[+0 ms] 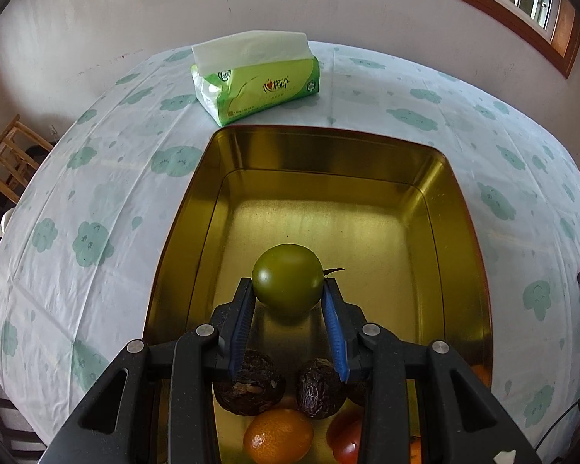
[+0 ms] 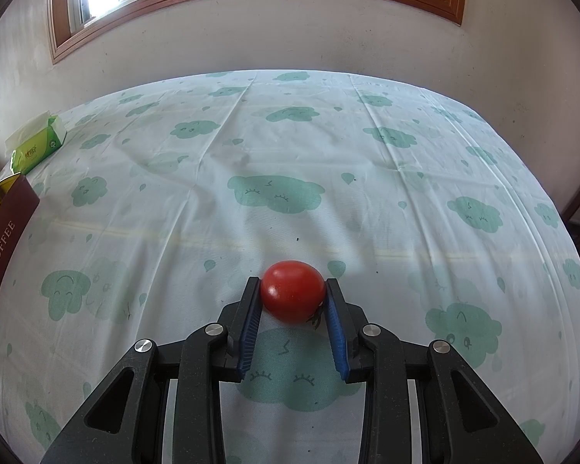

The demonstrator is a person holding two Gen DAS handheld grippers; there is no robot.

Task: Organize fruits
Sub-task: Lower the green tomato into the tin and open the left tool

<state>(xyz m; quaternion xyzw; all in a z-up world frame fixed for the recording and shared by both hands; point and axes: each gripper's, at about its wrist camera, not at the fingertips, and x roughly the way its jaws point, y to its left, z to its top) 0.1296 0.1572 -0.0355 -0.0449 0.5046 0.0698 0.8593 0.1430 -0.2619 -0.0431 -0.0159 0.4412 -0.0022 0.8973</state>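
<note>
My left gripper (image 1: 288, 290) is shut on a green tomato (image 1: 288, 278) and holds it above the gold tin box (image 1: 328, 147). Under the fingers, at the near end of the box, lie two dark wrinkled fruits (image 1: 249, 382), an orange (image 1: 278, 440) and a red tomato (image 1: 346, 440). My right gripper (image 2: 293, 294) is shut on a red tomato (image 2: 293, 290) just above the cloud-patterned tablecloth (image 2: 290, 154). The box's maroon outer wall (image 2: 4, 239) shows at the far left of the right wrist view.
A green tissue pack (image 1: 255, 77) lies on the table behind the box; it also shows in the right wrist view (image 2: 36, 143). A wall and window frame stand behind the table. A wooden chair (image 1: 7, 162) is off the table's left edge.
</note>
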